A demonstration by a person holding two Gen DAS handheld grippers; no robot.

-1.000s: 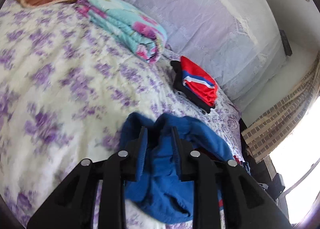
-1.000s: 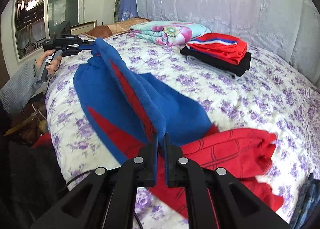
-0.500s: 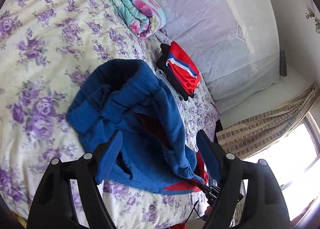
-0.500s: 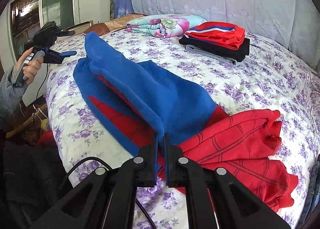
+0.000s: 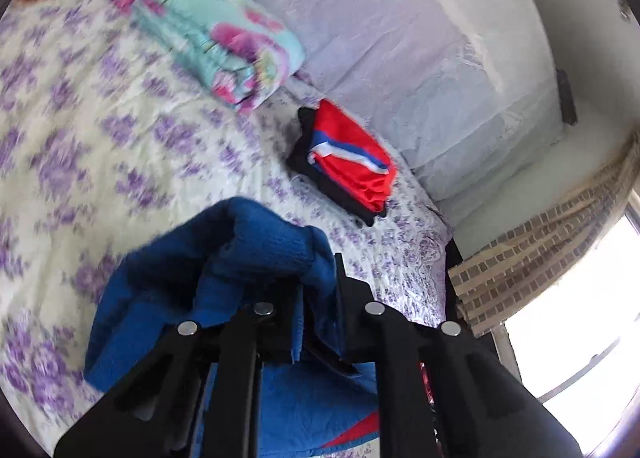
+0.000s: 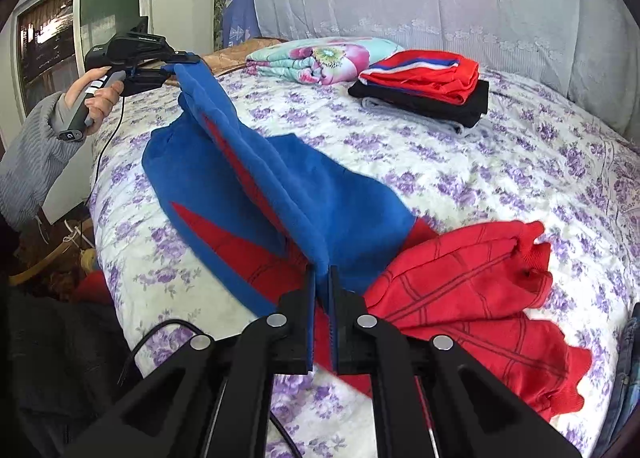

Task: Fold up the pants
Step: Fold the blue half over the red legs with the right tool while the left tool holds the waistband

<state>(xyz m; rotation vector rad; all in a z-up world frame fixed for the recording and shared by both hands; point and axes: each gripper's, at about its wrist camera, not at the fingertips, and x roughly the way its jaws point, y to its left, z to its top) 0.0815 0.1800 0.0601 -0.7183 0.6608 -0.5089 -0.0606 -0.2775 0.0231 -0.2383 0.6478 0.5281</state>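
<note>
Left hand (image 6: 96, 92) up off the flowered bedspread (image 6: 460, 178), grey sleeve (image 6: 32, 162) showing, left gripper (image 5: 316, 290) aimed slightly downward with blue fleece bunched between the jaws, clamped tight on one end of the blue-and-red pants (image 6: 280, 194). Right gripper (image 6: 322, 290) angled down low near the bed's edge, pinched closed on the fabric's other end. Pants stretched in a raised ridge between both grippers, red legs (image 6: 480, 290) crumpled on the bedspread just right of the right gripper. Folded clothes stack (image 6: 424, 86) and floral quilt (image 6: 320, 58) well apart, near the headboard.
</note>
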